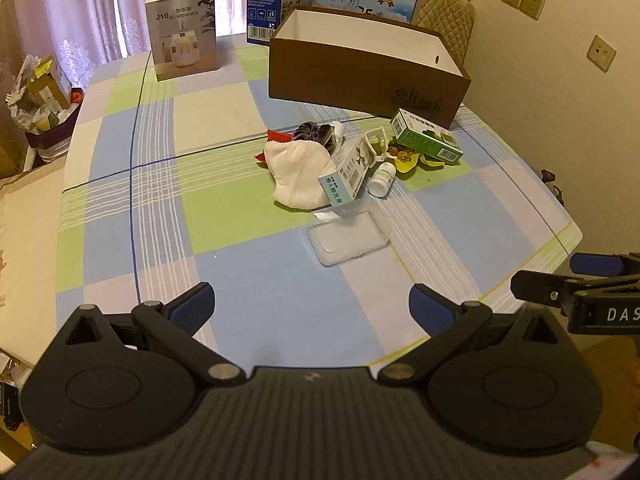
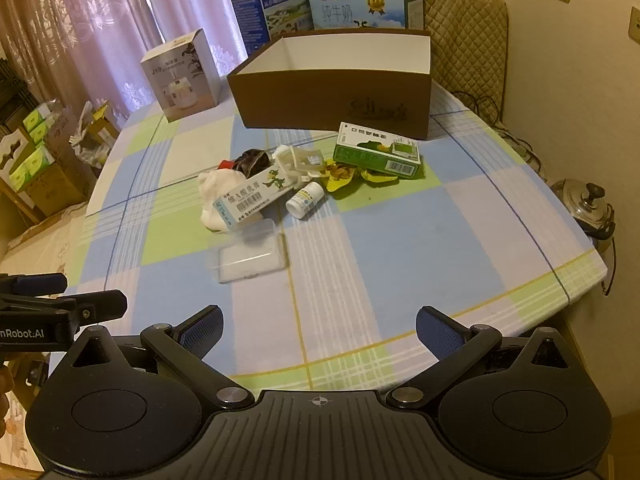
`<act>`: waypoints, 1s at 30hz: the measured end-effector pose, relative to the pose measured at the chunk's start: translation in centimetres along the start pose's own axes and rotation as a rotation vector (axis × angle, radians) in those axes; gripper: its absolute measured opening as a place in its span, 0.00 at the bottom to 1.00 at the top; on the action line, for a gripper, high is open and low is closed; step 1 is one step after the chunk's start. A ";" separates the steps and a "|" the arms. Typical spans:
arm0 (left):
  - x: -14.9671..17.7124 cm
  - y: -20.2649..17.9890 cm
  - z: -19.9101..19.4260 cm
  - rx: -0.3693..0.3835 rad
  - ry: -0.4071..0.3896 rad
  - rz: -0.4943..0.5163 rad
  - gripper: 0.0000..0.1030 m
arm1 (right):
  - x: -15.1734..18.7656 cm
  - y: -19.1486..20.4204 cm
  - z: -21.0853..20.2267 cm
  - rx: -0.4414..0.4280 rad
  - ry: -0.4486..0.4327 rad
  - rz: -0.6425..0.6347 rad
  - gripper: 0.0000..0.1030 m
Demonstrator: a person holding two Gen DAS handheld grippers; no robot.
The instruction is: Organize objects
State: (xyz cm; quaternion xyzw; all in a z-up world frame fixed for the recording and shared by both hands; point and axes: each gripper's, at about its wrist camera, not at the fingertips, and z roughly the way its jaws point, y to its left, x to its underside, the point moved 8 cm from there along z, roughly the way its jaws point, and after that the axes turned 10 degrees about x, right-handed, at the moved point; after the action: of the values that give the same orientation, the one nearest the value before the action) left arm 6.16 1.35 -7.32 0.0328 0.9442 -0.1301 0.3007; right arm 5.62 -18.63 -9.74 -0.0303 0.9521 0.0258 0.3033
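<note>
Clutter heaped mid-table: white cloth (image 2: 218, 200), blue carton (image 2: 256, 196) leaning on it, pill bottle (image 2: 306, 200) on its side just right, green box (image 2: 378, 150) propped on yellow wrapper (image 2: 360, 174) further right. Clear case (image 2: 250, 256) nearest, easiest first pick. Brown box (image 2: 332, 84) open-topped just beyond pile, likely the drop spot. Left gripper (image 1: 312, 308) and right gripper (image 2: 320, 326) both spread wide, empty, hovering at near edge, ready to reach in.
</note>
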 end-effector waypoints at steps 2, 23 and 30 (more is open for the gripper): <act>0.1 0.1 0.1 0.006 0.002 0.003 0.99 | 0.0 0.0 0.0 0.002 0.002 0.001 0.98; 0.5 -0.4 1.0 0.060 0.013 0.055 0.99 | 1.3 -0.1 -0.3 0.040 0.005 0.024 0.98; 0.2 -0.1 1.5 0.060 0.008 0.066 0.99 | 1.0 -0.3 0.4 0.047 0.010 0.029 0.98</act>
State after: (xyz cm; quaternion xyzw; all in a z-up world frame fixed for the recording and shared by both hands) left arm 6.82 0.85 -8.58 0.0735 0.9394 -0.1484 0.3001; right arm 5.07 -18.98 -10.60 -0.0098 0.9543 0.0077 0.2986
